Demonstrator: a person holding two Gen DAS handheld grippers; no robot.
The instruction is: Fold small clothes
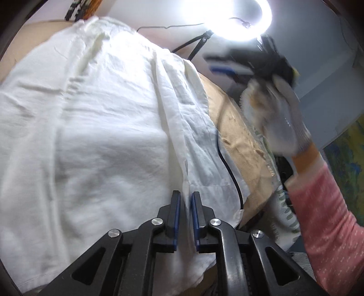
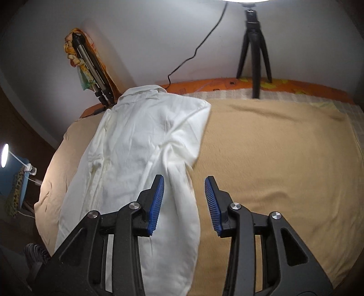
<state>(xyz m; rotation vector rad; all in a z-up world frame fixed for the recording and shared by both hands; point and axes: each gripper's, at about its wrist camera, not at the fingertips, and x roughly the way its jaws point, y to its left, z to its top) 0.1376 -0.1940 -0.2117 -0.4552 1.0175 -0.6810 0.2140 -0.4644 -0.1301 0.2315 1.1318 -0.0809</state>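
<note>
A white shirt (image 2: pixel 145 136) lies on a tan blanket (image 2: pixel 273 159), collar at the far end, one sleeve folded across and trailing toward me. My right gripper (image 2: pixel 184 182) is open and empty, held above that sleeve. In the left wrist view the shirt (image 1: pixel 91 125) fills the frame. My left gripper (image 1: pixel 186 198) is nearly shut, with a fold of the shirt's edge between its fingers. The other gripper (image 1: pixel 250 66), held by a gloved hand, is blurred at the upper right.
A black tripod (image 2: pixel 254 50) stands at the bed's far edge with a cable (image 2: pixel 195 52) running down the wall. A folded tripod (image 2: pixel 91 66) leans at the far left. A ring light (image 1: pixel 227 20) glares overhead. A black cable (image 1: pixel 229 168) lies beside the shirt.
</note>
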